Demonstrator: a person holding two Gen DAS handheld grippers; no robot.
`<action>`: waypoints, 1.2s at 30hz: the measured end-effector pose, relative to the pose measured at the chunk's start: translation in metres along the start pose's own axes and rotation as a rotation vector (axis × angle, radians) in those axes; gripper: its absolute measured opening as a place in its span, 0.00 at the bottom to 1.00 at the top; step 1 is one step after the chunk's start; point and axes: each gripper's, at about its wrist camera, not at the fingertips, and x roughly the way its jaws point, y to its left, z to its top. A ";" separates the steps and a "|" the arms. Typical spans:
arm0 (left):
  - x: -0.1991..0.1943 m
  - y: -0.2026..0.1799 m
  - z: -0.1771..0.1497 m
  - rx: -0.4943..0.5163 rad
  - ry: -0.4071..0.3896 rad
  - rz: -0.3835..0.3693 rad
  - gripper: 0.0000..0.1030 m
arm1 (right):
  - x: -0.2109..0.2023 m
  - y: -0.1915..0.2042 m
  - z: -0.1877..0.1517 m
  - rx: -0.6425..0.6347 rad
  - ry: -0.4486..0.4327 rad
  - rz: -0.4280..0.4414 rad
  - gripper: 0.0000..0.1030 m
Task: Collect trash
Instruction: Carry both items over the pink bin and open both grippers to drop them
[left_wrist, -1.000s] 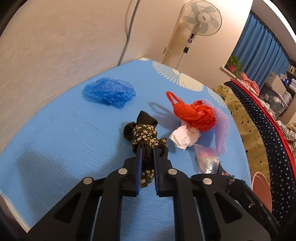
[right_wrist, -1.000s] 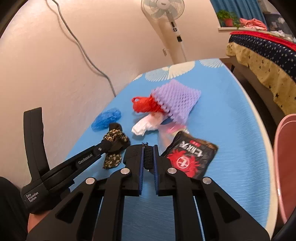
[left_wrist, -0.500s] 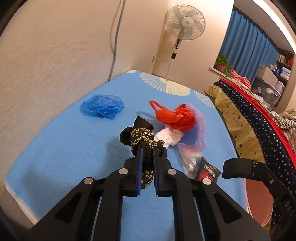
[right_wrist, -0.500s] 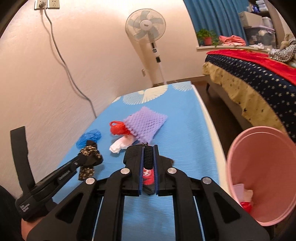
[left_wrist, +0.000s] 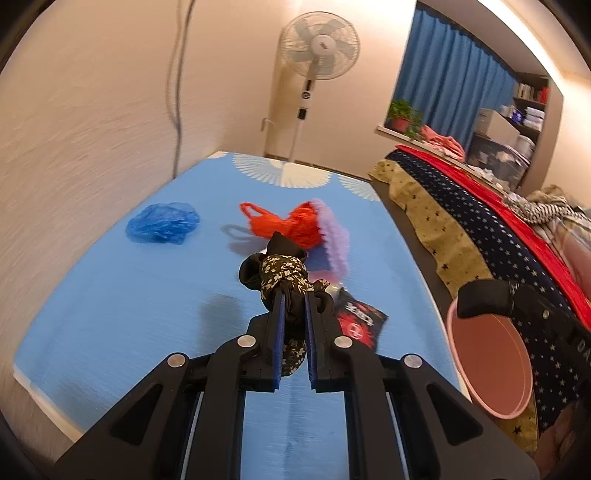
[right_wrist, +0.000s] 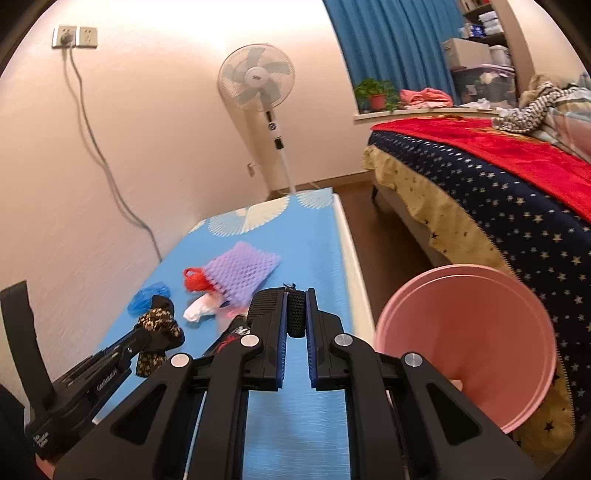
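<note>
Left gripper (left_wrist: 293, 325): clamped on floral cloth scrap (left_wrist: 282, 280), lifted off blue table (left_wrist: 122, 314).
Right gripper (right_wrist: 295, 314): closed on black wrapper (right_wrist: 231, 334), hanging below.
Pink bin (right_wrist: 469, 343): at 3 o'clock, nearer the right gripper.
Remaining: red bag (left_wrist: 284, 225), purple foam net (right_wrist: 240, 275).

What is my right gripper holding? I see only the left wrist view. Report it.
Observer: The right gripper is shut on a small black netted piece.
Operator: Check behind my black floral cloth bundle.
Observer: A crumpled white plastic bag lies on the blue table cover there, hidden from your view.
Operator: Follow the grey cable up the wall.
Observer: It ends at a white wall socket, above your picture's top edge.
</note>
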 end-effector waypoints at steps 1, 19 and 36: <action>0.000 -0.003 -0.001 0.007 0.000 -0.007 0.10 | -0.002 -0.003 0.001 0.005 -0.004 -0.006 0.10; 0.008 -0.041 -0.002 0.091 -0.014 -0.074 0.10 | -0.006 -0.031 0.007 0.039 -0.051 -0.115 0.10; 0.020 -0.082 -0.009 0.146 -0.012 -0.152 0.10 | -0.009 -0.066 0.010 0.079 -0.073 -0.225 0.10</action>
